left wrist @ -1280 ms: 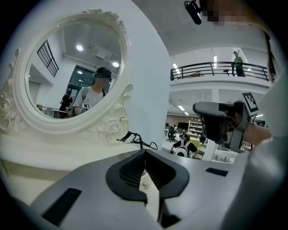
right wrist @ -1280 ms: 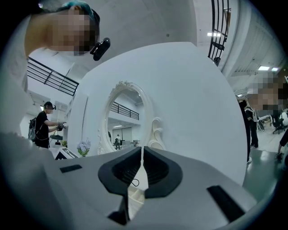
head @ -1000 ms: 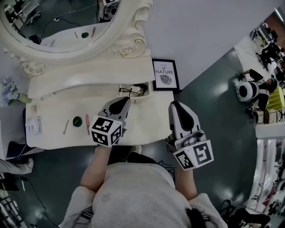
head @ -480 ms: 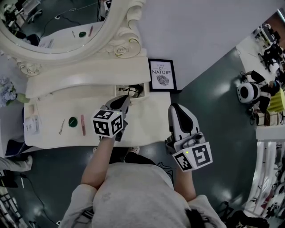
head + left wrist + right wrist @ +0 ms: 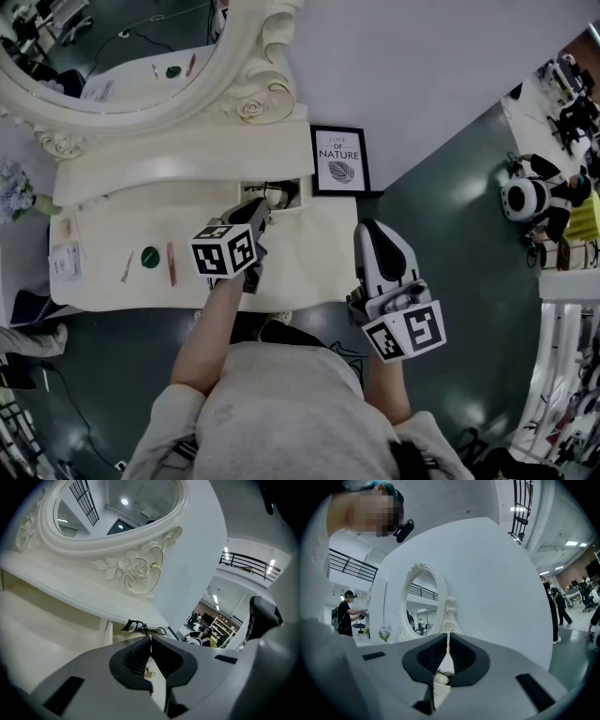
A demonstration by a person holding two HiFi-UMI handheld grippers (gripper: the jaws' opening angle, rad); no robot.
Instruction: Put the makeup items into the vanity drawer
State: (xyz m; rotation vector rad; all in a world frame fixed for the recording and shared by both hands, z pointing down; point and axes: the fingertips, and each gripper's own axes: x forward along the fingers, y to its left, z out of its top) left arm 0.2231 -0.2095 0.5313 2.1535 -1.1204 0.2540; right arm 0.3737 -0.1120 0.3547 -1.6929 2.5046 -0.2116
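On the cream vanity top (image 5: 300, 258) at the left lie a round green compact (image 5: 150, 256), a thin pink stick (image 5: 172, 263) and a small metal tool (image 5: 126, 266). A small open drawer (image 5: 298, 182) under the shelf holds a black wiry thing (image 5: 274, 194), also seen in the left gripper view (image 5: 140, 627). My left gripper (image 5: 258, 204) is shut and empty, its tips just in front of that drawer (image 5: 150, 639). The right gripper (image 5: 368, 225) hovers by the table's right end, shut with nothing in it (image 5: 448, 637).
An ornate oval mirror (image 5: 253, 75) rises behind the shelf. A framed leaf print (image 5: 339, 159) leans on the wall at the right. Pale blue flowers (image 5: 17, 187) and a white packet (image 5: 66, 262) sit at the far left. Dark floor surrounds the table.
My left gripper has moved forward over the table toward the small open drawer. The right gripper has hardly moved. Items on the table stay put.
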